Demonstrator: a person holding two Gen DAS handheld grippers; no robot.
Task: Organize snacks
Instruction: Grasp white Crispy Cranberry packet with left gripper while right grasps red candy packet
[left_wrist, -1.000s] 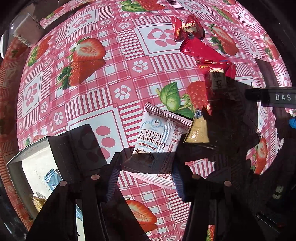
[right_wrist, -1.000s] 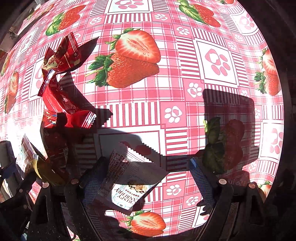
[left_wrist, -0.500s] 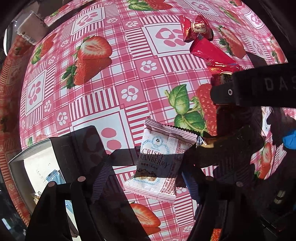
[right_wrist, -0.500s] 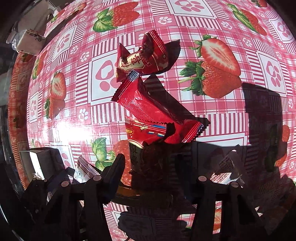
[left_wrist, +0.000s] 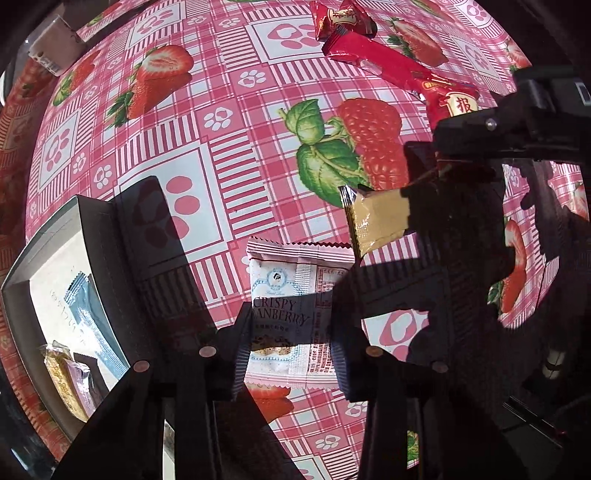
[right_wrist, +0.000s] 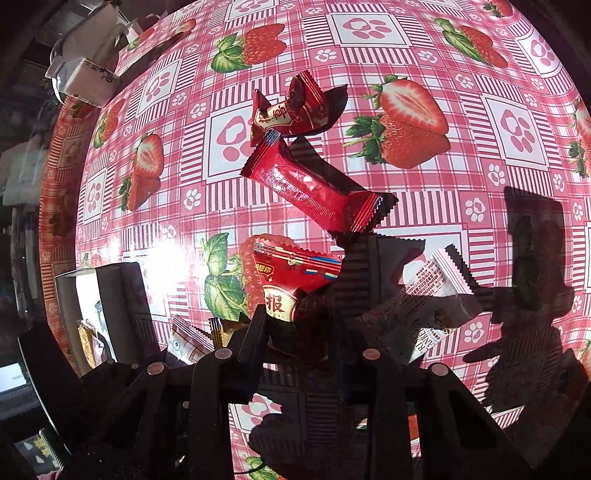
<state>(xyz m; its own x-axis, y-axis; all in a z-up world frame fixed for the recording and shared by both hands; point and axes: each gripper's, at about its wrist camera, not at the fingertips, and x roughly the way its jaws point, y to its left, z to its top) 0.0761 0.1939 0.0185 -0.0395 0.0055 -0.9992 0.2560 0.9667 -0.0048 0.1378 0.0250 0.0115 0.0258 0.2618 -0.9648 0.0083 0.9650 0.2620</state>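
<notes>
Cranberry packet (left_wrist: 291, 314): long axis vertical in frame, left gripper (left_wrist: 290, 349) closing onto it.
Box (left_wrist: 22, 273), lower left: holds blue and yellow packets.
Right gripper (right_wrist: 301, 325): closing on red packet (right_wrist: 291, 284).

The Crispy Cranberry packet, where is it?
In the left wrist view, the Crispy Cranberry packet sits between the closing left gripper, right of the white box.

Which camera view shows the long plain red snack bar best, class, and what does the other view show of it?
The right wrist view: the long red bar lies whole and unobstructed on the tablecloth, both crimped ends visible. The left wrist view shows it only near the top edge, smaller and distorted, its lower end running under another red packet.
</notes>
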